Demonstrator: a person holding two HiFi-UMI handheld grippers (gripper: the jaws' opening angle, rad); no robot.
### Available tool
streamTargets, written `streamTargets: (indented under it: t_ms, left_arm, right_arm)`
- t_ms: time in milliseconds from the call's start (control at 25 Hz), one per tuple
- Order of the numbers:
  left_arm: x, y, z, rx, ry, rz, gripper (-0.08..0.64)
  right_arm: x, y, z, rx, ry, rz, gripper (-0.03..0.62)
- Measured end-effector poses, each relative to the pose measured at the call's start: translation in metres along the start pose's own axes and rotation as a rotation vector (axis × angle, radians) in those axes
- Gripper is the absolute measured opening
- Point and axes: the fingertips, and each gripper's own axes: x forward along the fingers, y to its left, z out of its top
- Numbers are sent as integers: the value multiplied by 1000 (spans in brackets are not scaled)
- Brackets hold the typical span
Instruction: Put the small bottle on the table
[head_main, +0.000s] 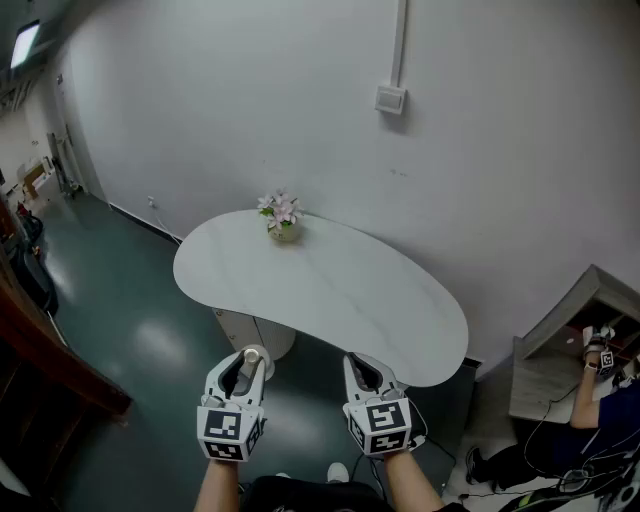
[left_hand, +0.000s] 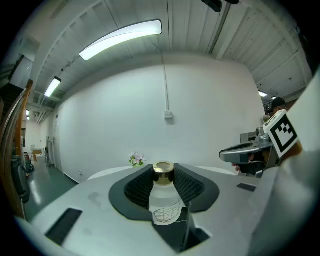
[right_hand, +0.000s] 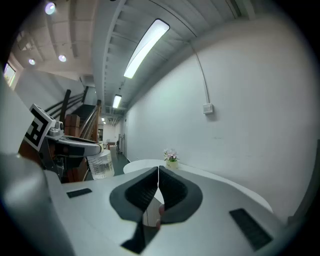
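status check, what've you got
Left gripper shut on small clear bottle with gold cap. Right gripper shut, empty. White rounded table ahead, only a flower pot on it.

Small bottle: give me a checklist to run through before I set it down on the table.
1. Bottle gripped: ok. It sits upright between the pads of the left tool.
2. Cap on: ok. The gold cap is in place on top.
3. Bottle over the table: not ok. In the head view it hangs short of the near edge.
4. Landing spot free: ok. Only the flowers stand on the table, at its far edge.
5. Right tool out of the way: ok. It is shut, holds nothing and sits beside the left one.
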Motion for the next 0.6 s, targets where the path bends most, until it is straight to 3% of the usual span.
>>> streamTargets:
  t_ms: [600]
  left_arm:
    - [-6,4,0,-7,-10,-8,129]
  right_arm:
    - [1,17,3,-37,-11,10,67]
